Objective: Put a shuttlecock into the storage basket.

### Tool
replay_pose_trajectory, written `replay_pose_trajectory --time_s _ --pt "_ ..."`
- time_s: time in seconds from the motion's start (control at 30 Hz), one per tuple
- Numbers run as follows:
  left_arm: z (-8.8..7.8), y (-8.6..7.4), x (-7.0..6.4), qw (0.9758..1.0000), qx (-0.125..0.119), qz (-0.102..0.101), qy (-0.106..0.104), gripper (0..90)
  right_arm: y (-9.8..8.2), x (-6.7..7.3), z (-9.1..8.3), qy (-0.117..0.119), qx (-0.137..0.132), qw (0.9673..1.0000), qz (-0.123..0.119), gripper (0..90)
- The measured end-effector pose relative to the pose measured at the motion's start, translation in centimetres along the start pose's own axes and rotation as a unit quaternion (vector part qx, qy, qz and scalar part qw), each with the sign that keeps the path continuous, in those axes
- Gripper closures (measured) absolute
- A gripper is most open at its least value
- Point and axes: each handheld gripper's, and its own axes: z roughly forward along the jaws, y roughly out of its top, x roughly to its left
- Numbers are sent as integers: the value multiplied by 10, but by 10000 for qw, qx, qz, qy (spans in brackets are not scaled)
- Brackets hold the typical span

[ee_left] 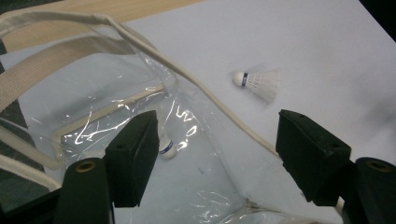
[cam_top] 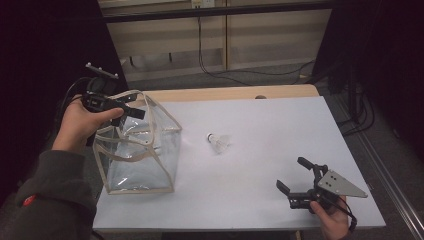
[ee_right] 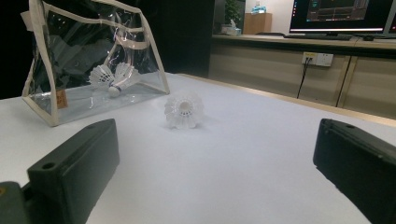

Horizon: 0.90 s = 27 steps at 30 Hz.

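Approaching the white feathered shuttlecock lying near the centre of the white surface, keep the right tool wide and low. Hold the left tool, also wide, steady at the clear plastic bag mouth near the left edge.

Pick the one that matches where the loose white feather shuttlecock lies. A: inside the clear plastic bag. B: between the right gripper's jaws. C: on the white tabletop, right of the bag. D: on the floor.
C: the loose white feather shuttlecock lies on the white tabletop, right of the clear plastic bag and apart from the right gripper.
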Motion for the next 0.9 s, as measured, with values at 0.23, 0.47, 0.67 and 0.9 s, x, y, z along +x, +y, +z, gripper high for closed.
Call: replay_pose_trajectory --time_s 0.23,0.47,0.67,0.9 --pt "1 3 -8 10000 -39 61 -24 230 1 0 2 7 -3 10000 9 4" --pt "2 7 -16 9999 -46 155 -46 183 0 0 2 18 25 10000 -2 4" --pt "6 13 -26 9996 -114 239 -95 164 0 0 1 -10 18 10000 -11 4" --pt "12 17 -37 9991 -132 365 -182 155 0 1 4 27 22 10000 -8 4"
